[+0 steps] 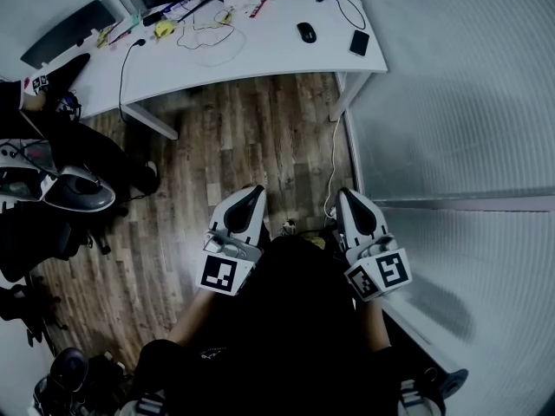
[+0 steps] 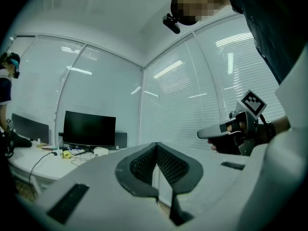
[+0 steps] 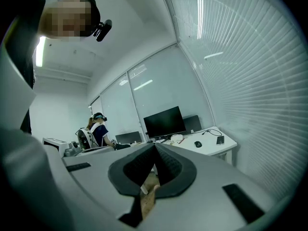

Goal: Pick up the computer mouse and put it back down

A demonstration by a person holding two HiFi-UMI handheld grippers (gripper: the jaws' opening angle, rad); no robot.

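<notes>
A: Mouse status?
B: I see the computer mouse (image 1: 306, 32): small, black, oval, lying flat on the white desk (image 1: 260, 55) toward its right end. It's well apart from both grippers. A dark phone (image 1: 359, 42) lies just beside it, nearer the desk's right edge.
A: Jaws?
B: Left gripper (image 1: 251, 191) is clenched, pads together, nothing between them. Right gripper (image 1: 347, 194) is also clamped on nothing. Both are well short of the desk, over the floor.
A: Any labels?
B: Only the black-and-white square markers (image 1: 219, 274) on the gripper cubes. Print on the desk items is too small for me to read.
A: Room?
B: Wood-plank floor (image 1: 234, 146) in front of the desk. Black monitor (image 3: 165, 122) at the desk's back edge. Cables (image 1: 208, 37) and a yellow item (image 1: 164, 29) sit further left on the desk. Slatted blinds (image 1: 460, 85) cover the wall right of the desk. Another person (image 3: 98, 129) is off the desk's left end.
</notes>
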